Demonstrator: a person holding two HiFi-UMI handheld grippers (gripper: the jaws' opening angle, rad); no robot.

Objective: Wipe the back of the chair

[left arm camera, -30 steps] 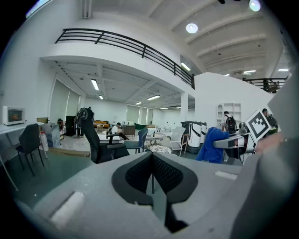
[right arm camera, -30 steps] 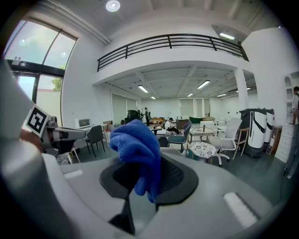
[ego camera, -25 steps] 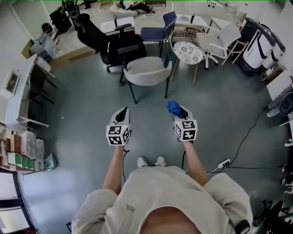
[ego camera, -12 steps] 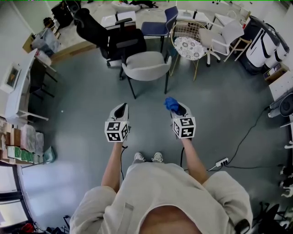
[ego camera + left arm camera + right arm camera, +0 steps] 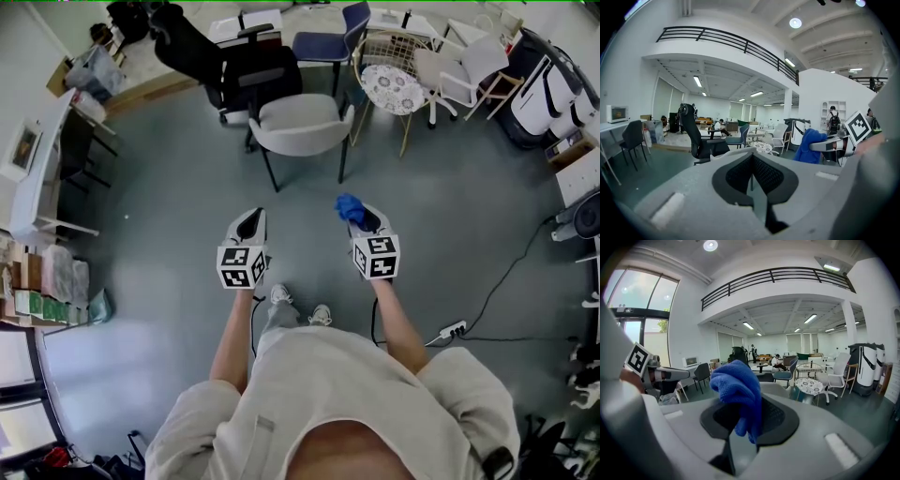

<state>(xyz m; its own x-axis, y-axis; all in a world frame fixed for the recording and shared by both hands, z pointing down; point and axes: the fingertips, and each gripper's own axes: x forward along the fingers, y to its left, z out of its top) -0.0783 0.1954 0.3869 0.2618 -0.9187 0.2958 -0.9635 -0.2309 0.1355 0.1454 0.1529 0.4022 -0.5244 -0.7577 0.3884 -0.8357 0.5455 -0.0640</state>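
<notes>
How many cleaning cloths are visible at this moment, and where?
1: a blue cloth, clamped in the jaws of the right gripper, held in the air short of the grey chair. The left gripper is shut on nothing. Others may be hidden.

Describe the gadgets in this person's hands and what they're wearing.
Both the left tool and the right tool are pale grey with black padding inside the jaws. Each has a white cube of black square markers and a thin black cable. The person wears a beige short-sleeved shirt.

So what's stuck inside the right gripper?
A blue cloth, pinched in the right gripper. Its top bunches out; the bit between the jaws is covered.
</notes>
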